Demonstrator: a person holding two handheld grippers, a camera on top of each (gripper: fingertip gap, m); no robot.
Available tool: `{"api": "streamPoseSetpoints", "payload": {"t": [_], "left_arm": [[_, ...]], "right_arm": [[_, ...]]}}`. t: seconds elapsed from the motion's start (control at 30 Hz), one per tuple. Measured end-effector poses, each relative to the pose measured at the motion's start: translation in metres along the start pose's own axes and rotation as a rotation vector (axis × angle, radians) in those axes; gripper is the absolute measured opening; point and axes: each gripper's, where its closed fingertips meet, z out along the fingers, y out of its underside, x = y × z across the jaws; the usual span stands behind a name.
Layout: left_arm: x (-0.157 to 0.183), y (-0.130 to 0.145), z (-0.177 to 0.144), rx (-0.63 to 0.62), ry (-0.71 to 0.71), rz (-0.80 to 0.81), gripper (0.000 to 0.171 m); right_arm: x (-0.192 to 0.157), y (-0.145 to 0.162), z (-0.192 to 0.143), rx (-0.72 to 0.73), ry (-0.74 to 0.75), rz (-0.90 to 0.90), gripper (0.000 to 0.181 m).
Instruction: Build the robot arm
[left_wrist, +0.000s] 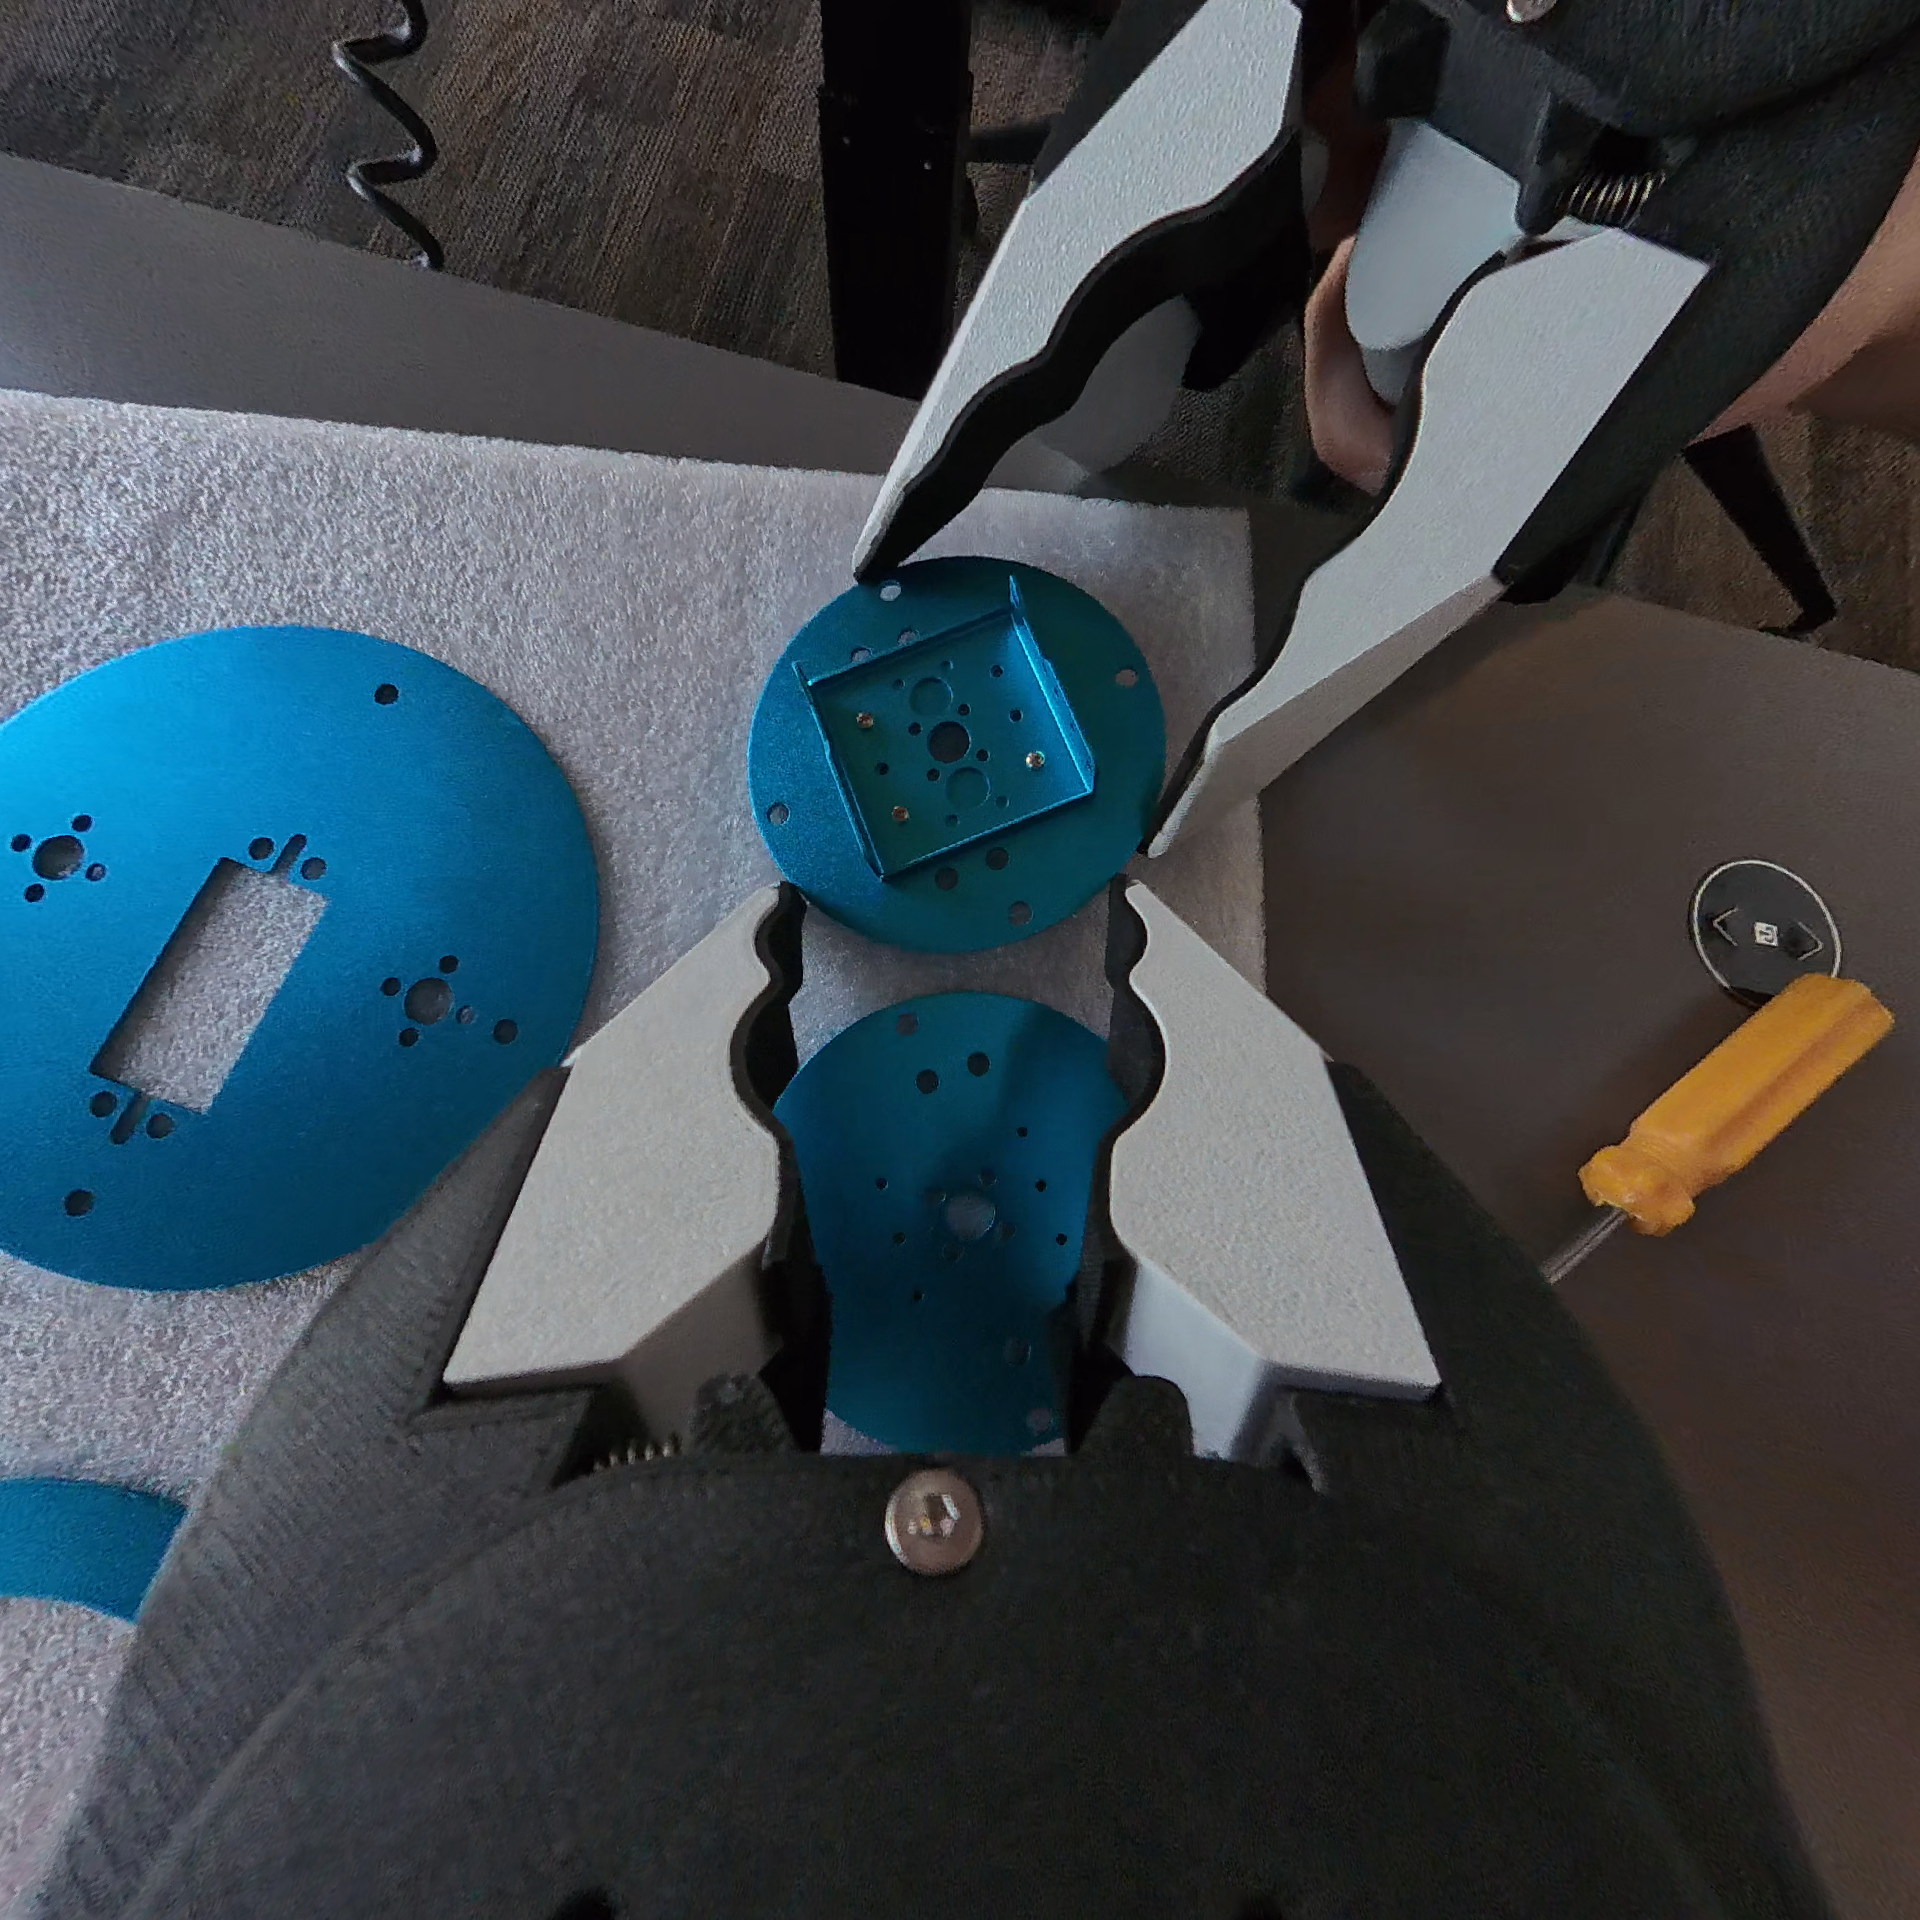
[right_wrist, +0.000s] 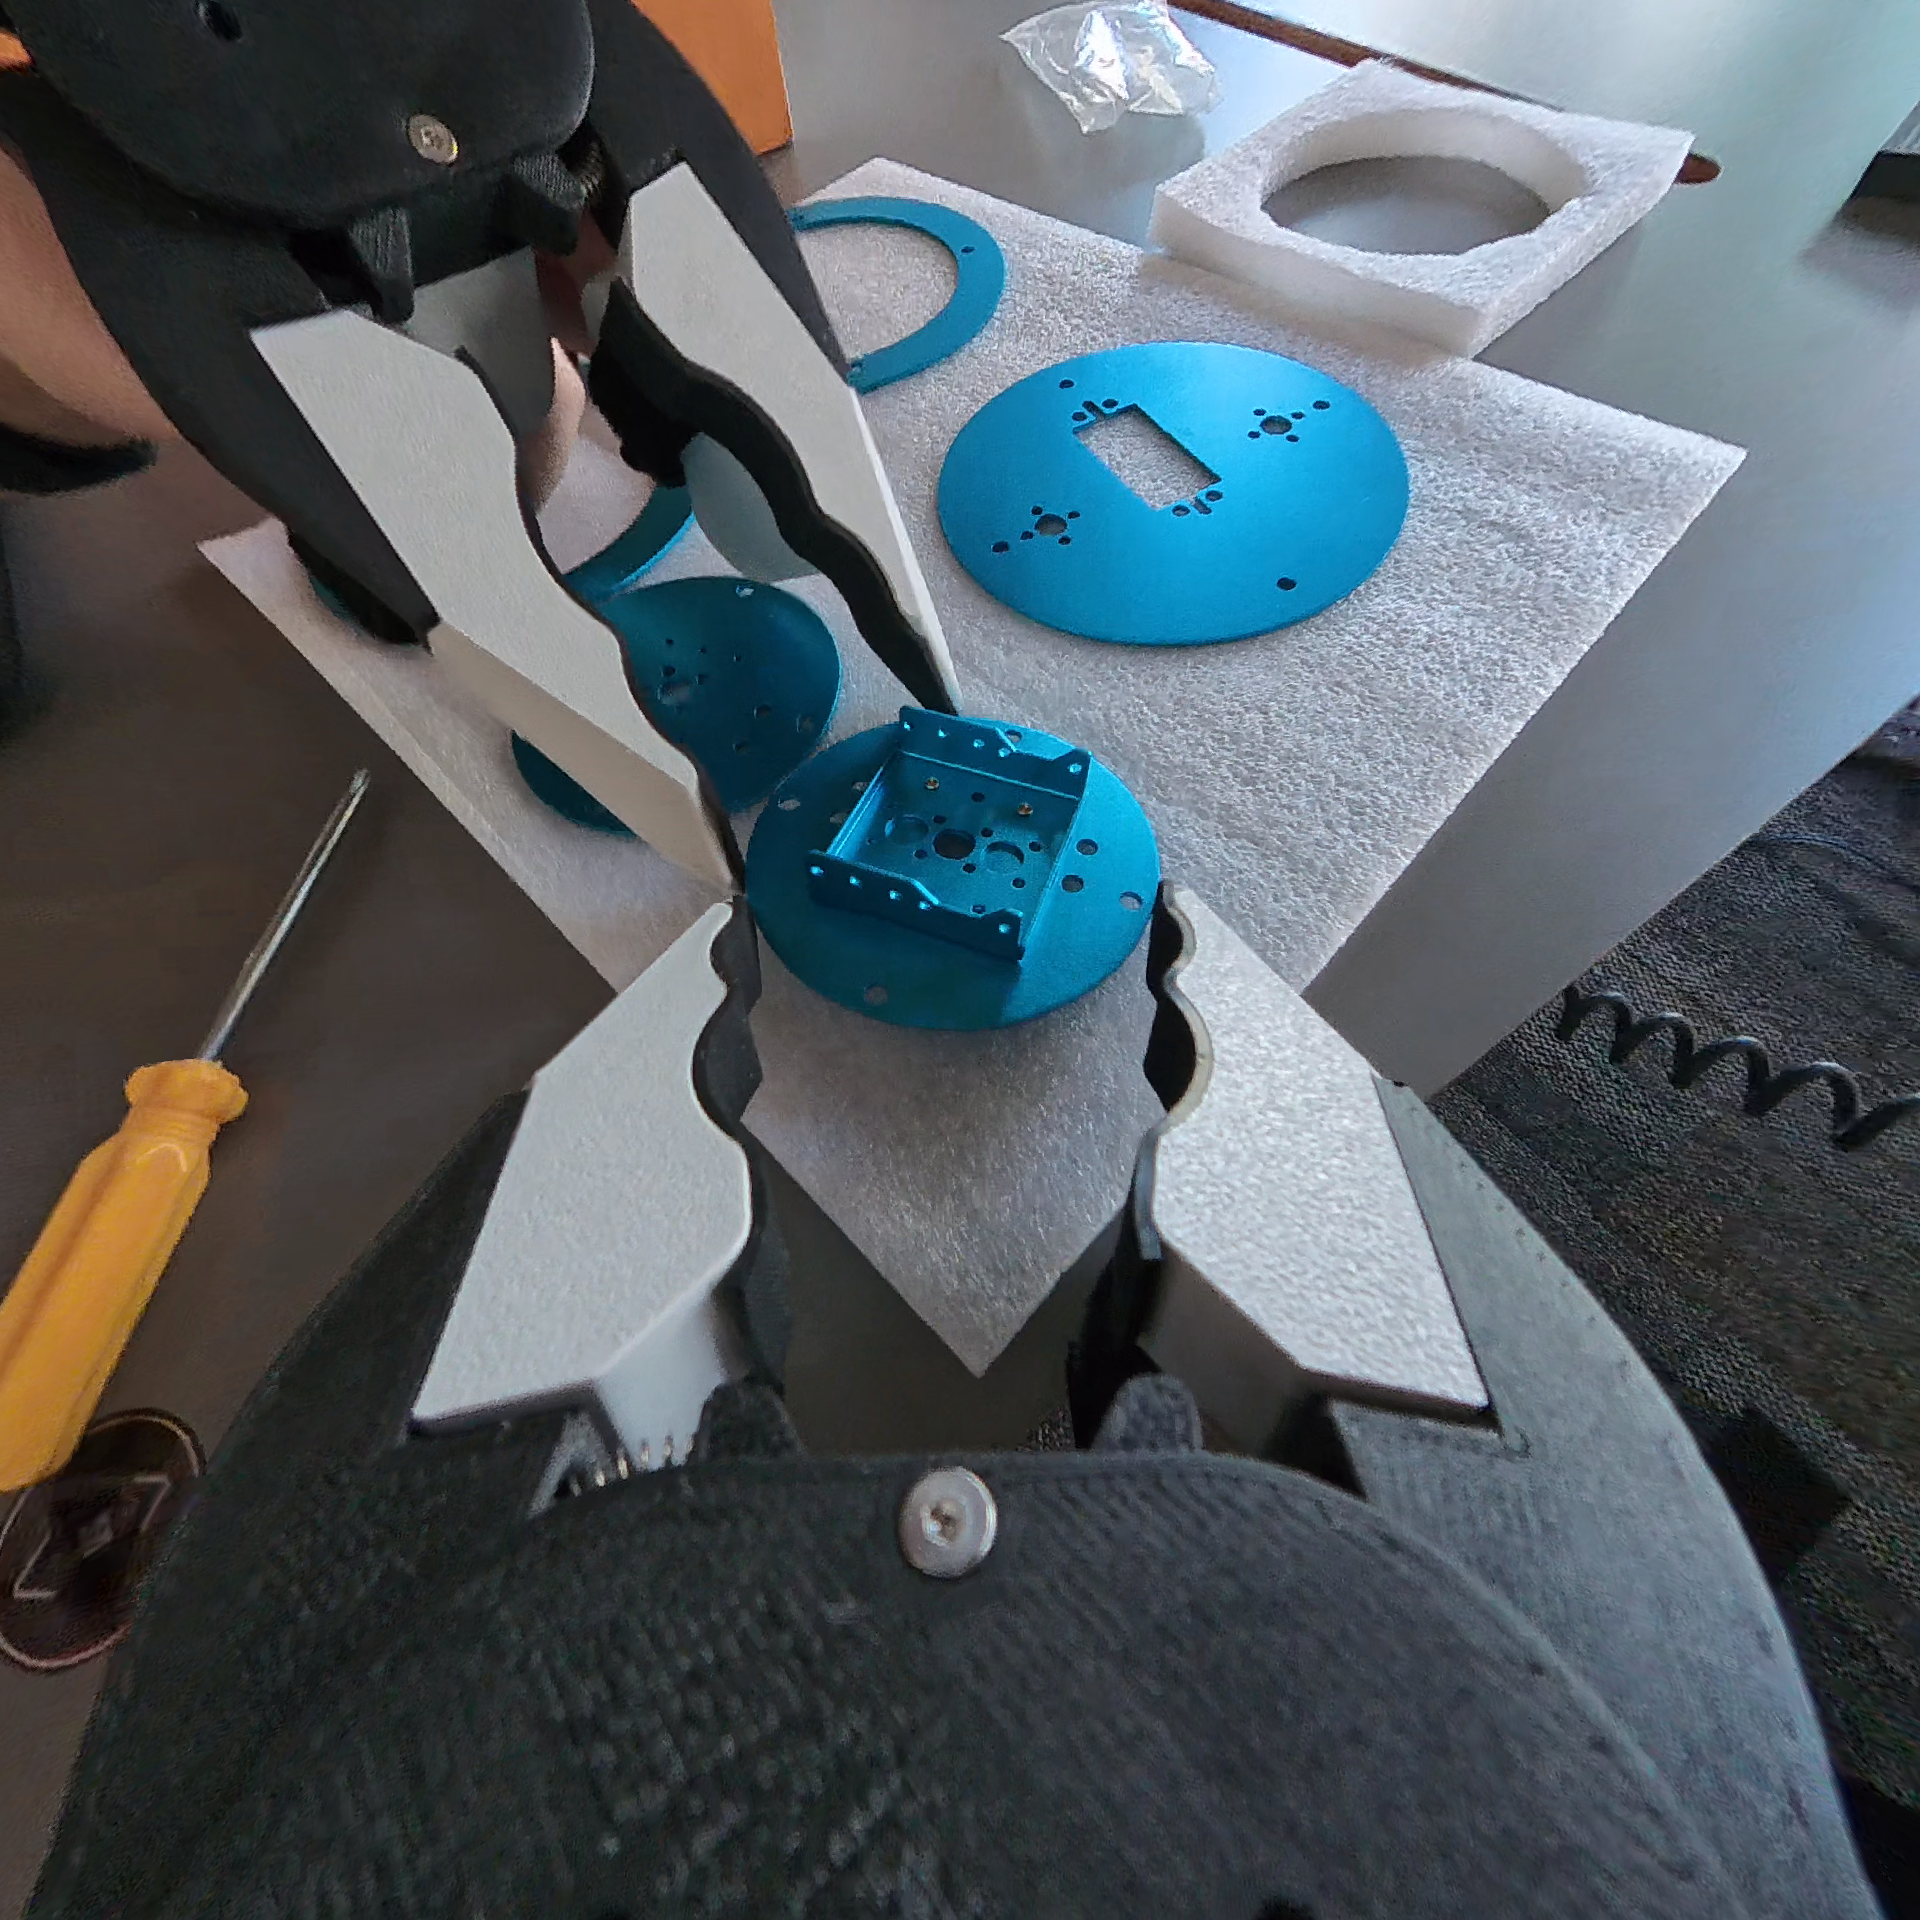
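Straddling the small blue disc (right_wrist: 1081, 935) with the right gripper (right_wrist: 948, 904), spread wide, fingertips at the rim's 9 and 3 o'clock in the right wrist view; cannot tell whether the pads press the rim or merely stand beside it. Carries on its top a square blue bracket (right_wrist: 935, 842), seated flat at the disc's centre, with brass-coloured fastener heads showing in the bracket floor; cannot tell how tight. Lies on the white foam sheet (right_wrist: 1351, 779), near its 6 o'clock corner in that view. Hovering just at the disc's 6 o'clock in the left wrist view, the left gripper (left_wrist: 956, 894): moderately parted, holding nothing, tips close to the rim without clear contact. Shows below and between those fingers a second, plain perforated disc (left_wrist: 935, 1143), loose on the foam and bare of any bracket. Leaves loose as well a large blue plate with a rectangular cut-out (left_wrist: 312, 779) at 9 o'clock, and in the right wrist view a thin blue ring (right_wrist: 966, 270) at 12 o'clock. Rests off the foam, on the grey table (left_wrist: 1558, 831) at 3 o'clock in the left wrist view, a yellow-handled screwdriver (left_wrist: 1745, 1091), touched by neither gripper. Sits farther off, at 1 o'clock in the right wrist view, a white foam block with a round hole (right_wrist: 1455, 281).
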Motion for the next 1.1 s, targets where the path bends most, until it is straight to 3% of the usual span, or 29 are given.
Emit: {"api": "streamPoseSetpoints", "payload": {"t": [0.43,0.6,0.9,1.1], "left_arm": [[0.002,0.004,-0.001,0.003,-0.018,0.045,0.060],[-0.004,-0.001,-0.007,0.049,-0.020,0.012,0.050],[0.003,0.006,-0.007,0.027,0.034,0.044,0.066],[0.002,0.009,-0.004,-0.019,-0.045,0.161,0.069]], "right_arm": [[-0.005,0.007,0.005,-0.075,0.057,-0.034,0.075],[-0.005,0.006,0.007,-0.069,0.091,-0.052,0.075],[-0.007,0.006,0.009,-0.078,0.099,-0.038,0.075],[-0.008,0.006,0.008,-0.093,0.111,-0.033,0.075]]}}
